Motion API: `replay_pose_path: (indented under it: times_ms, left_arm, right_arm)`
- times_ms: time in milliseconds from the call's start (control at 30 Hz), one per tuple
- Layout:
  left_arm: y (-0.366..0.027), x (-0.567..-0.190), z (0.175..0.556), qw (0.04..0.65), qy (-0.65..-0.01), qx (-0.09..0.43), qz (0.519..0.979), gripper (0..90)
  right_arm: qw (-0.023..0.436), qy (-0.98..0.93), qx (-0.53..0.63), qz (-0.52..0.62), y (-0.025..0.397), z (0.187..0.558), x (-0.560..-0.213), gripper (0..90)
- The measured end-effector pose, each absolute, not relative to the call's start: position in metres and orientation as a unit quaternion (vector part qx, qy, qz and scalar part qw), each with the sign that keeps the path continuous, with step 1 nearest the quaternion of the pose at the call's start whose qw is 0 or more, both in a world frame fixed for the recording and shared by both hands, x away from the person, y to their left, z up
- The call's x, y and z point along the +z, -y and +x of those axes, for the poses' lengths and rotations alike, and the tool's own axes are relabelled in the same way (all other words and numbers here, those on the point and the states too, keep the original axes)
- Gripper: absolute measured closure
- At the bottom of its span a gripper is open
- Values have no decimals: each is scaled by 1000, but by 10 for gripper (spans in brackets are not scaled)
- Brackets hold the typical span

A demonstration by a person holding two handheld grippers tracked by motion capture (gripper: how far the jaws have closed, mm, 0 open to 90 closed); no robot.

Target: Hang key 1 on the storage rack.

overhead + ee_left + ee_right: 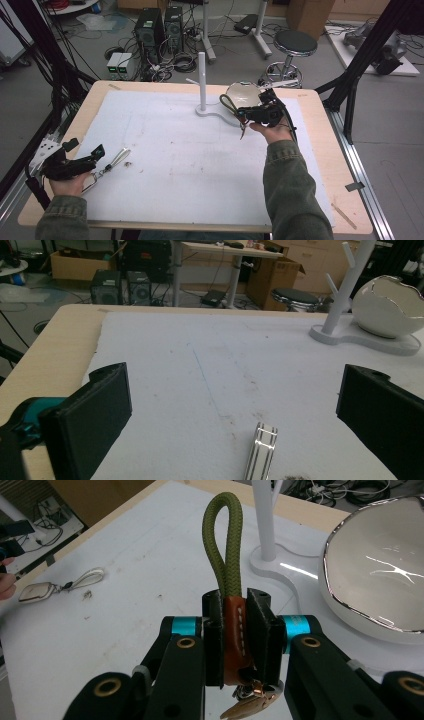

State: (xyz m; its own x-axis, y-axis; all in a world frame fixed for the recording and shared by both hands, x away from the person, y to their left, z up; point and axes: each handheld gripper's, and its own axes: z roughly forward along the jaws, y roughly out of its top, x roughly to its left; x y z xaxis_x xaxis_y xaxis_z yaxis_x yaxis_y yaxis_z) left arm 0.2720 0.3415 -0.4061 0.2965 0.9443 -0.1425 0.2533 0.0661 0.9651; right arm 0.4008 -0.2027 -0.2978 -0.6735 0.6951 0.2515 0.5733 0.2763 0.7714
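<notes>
My right gripper [243, 115] [233, 611] hangs above the mat near the white bowl, shut on the brown leather band of an olive rope-loop keychain [227, 103] [226, 550]. Its loop sticks out past the jaws and metal keys [249, 706] dangle below. A second keychain with a silvery strap loop [117, 157] [261, 450] [88, 576] lies flat on the mat at the left. My left gripper [97, 163] [235, 392] rests low beside that strap, open, jaws wide apart with the strap's end between them and untouched.
A white peg stand [201, 82] [345, 285] [265, 520] rises at the back centre on a shared base with a white egg-shaped bowl [243, 94] [387, 307] [380, 570]. The white mat [190, 160] covers most of the wooden table [325, 150]. Computers, cables and a stool stand beyond.
</notes>
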Motion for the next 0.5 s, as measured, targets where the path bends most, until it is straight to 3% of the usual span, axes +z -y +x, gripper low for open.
replay_pose_path:
  times_ms: [500]
  left_arm:
    - [-341,-406,272,531,-496,327,605,17]
  right_arm:
    - [60,-798,459,386,184,415,-287,778]
